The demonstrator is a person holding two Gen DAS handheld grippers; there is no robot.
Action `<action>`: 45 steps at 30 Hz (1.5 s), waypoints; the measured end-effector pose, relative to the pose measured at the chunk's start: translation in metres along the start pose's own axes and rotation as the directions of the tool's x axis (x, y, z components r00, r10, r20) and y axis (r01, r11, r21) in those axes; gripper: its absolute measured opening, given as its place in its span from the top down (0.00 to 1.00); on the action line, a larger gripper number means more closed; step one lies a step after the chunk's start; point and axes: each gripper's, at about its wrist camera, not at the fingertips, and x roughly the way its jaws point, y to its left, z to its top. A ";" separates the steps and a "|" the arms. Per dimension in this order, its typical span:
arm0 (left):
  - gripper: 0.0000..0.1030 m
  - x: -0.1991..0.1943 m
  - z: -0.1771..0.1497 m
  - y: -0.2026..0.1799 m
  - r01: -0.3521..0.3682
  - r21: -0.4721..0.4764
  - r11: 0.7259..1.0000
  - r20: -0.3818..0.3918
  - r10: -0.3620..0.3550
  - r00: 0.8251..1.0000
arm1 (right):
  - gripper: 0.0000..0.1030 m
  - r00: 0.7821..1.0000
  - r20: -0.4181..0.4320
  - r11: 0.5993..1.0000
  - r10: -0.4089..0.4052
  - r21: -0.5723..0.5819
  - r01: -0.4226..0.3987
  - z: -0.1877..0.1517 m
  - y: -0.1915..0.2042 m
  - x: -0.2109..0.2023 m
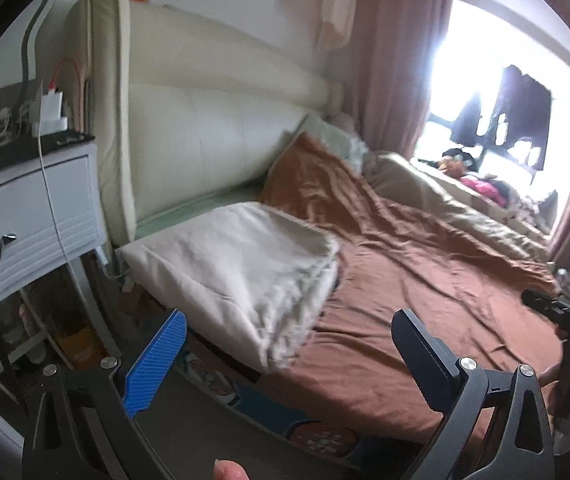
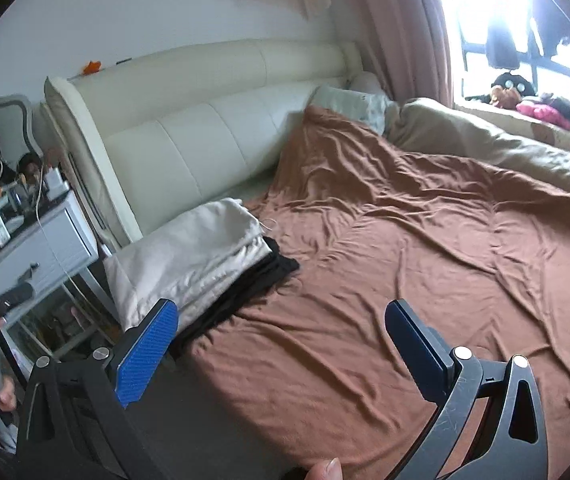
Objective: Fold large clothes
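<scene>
I am holding my left gripper [image 1: 289,330] and right gripper [image 2: 281,320] spread wide and empty above the brown bedsheet [image 2: 405,260], the folded cream garment [image 2: 197,248] resting on a black one [image 2: 257,280] near the headboard [image 2: 205,136], no writing readable.

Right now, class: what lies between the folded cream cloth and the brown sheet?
Folded black clothing, sandwiched under the folded cream cloth atop the brown sheet; only the right wrist view shows it.

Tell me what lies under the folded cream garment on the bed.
A folded black garment sticks out beneath the cream garment, both on the brown sheet. How far the black one reaches underneath is covered.
</scene>
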 end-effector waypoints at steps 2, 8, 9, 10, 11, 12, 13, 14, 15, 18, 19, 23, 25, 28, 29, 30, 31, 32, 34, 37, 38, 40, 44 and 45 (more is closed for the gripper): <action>0.00 -0.015 -0.005 -0.008 0.025 -0.005 1.000 0.023 -0.025 0.999 | 0.00 1.000 0.012 1.000 -0.011 -0.006 0.011 -0.007 0.002 -0.017; 0.00 -0.047 -0.026 -0.030 0.064 0.027 0.998 0.039 -0.065 0.997 | 0.00 0.999 0.039 1.000 -0.017 0.015 0.016 -0.033 -0.002 -0.059; 0.00 -0.052 -0.030 -0.034 0.070 0.033 0.997 0.041 -0.071 0.997 | 0.00 0.999 0.042 1.000 -0.015 0.023 0.015 -0.036 -0.003 -0.064; 0.00 -0.058 -0.033 -0.038 0.071 0.038 0.997 0.044 -0.072 0.996 | 0.00 0.999 0.044 0.999 -0.015 0.033 0.014 -0.041 -0.007 -0.070; 0.00 -0.062 -0.037 -0.042 0.075 0.043 0.996 0.045 -0.077 0.996 | 0.00 0.999 0.048 0.999 -0.019 0.047 0.017 -0.047 -0.010 -0.077; 0.00 -0.066 -0.040 -0.046 0.081 0.049 0.996 0.047 -0.083 0.995 | 0.00 0.998 0.052 0.998 -0.023 0.054 0.020 -0.051 -0.013 -0.084; 0.00 -0.071 -0.044 -0.050 0.086 0.057 0.995 0.049 -0.089 0.995 | 0.00 0.998 0.057 0.998 -0.030 0.057 0.027 -0.055 -0.016 -0.091; 0.00 -0.075 -0.048 -0.054 0.087 0.063 0.994 0.053 -0.091 0.994 | 0.00 0.997 0.063 0.998 -0.043 0.057 0.040 -0.060 -0.017 -0.099; 0.00 -0.080 -0.052 -0.060 0.092 0.073 0.993 0.060 -0.097 0.994 | 0.00 0.996 0.071 0.997 -0.058 0.052 0.054 -0.064 -0.018 -0.107; 0.00 -0.090 -0.061 -0.073 0.110 0.099 0.989 0.070 -0.117 0.991 | 0.00 0.990 0.095 0.994 -0.104 0.032 0.102 -0.078 -0.016 -0.131; 0.00 -0.094 -0.064 -0.079 0.117 0.111 0.987 0.072 -0.125 0.989 | 0.00 0.988 0.102 0.993 -0.117 0.027 0.114 -0.083 -0.015 -0.139; 0.00 -0.108 -0.077 -0.095 0.156 0.138 0.978 0.083 -0.168 0.982 | 0.00 0.980 0.120 0.987 -0.161 0.028 0.159 -0.106 -0.011 -0.171; 0.00 -0.114 -0.084 -0.103 0.168 0.150 0.974 0.084 -0.182 0.980 | 0.00 0.980 0.120 0.987 -0.161 0.034 0.158 -0.116 -0.009 -0.184; 0.00 -0.121 -0.096 -0.115 0.208 0.166 0.964 0.069 -0.222 0.973 | 0.00 0.976 0.116 0.983 -0.184 0.029 0.182 -0.130 -0.006 -0.205; 0.00 -0.123 -0.101 -0.118 0.204 0.168 0.964 0.068 -0.218 0.973 | 0.00 0.977 0.112 0.984 -0.179 0.033 0.176 -0.134 -0.006 -0.213; 0.00 -0.125 -0.106 -0.122 0.198 0.180 0.964 0.070 -0.213 0.975 | 0.00 0.977 0.114 0.984 -0.178 0.040 0.174 -0.138 -0.006 -0.218; 0.00 -0.127 -0.113 -0.127 0.192 0.200 0.961 0.074 -0.210 0.975 | 0.00 0.976 0.119 0.983 -0.180 0.047 0.175 -0.142 -0.006 -0.225; 0.00 -0.129 -0.118 -0.132 0.187 0.214 0.959 0.075 -0.207 0.976 | 0.00 0.975 0.127 0.983 -0.182 0.055 0.176 -0.147 -0.006 -0.232; 0.00 -0.131 -0.127 -0.139 0.198 0.226 0.954 0.070 -0.218 0.973 | 0.00 0.974 0.131 0.982 -0.184 0.068 0.176 -0.154 -0.008 -0.242; 0.00 -0.135 -0.138 -0.144 0.216 0.227 0.950 0.071 -0.238 0.969 | 0.00 0.973 0.136 0.980 -0.188 0.091 0.176 -0.169 -0.010 -0.252; 0.00 -0.137 -0.141 -0.145 0.216 0.230 0.949 0.078 -0.240 0.968 | 0.00 0.972 0.134 0.979 -0.194 0.097 0.182 -0.174 -0.011 -0.254; 0.00 -0.140 -0.148 -0.148 0.211 0.240 0.948 0.092 -0.238 0.967 | 0.00 0.969 0.137 0.975 -0.204 0.113 0.189 -0.183 -0.012 -0.259; 0.00 -0.143 -0.157 -0.152 0.226 0.241 0.944 0.115 -0.259 0.959 | 0.00 0.964 0.142 0.971 -0.223 0.117 0.207 -0.202 -0.015 -0.264; 0.00 -0.143 -0.160 -0.152 0.232 0.238 0.943 0.113 -0.264 0.958 | 0.00 0.964 0.140 0.971 -0.225 0.119 0.210 -0.206 -0.016 -0.264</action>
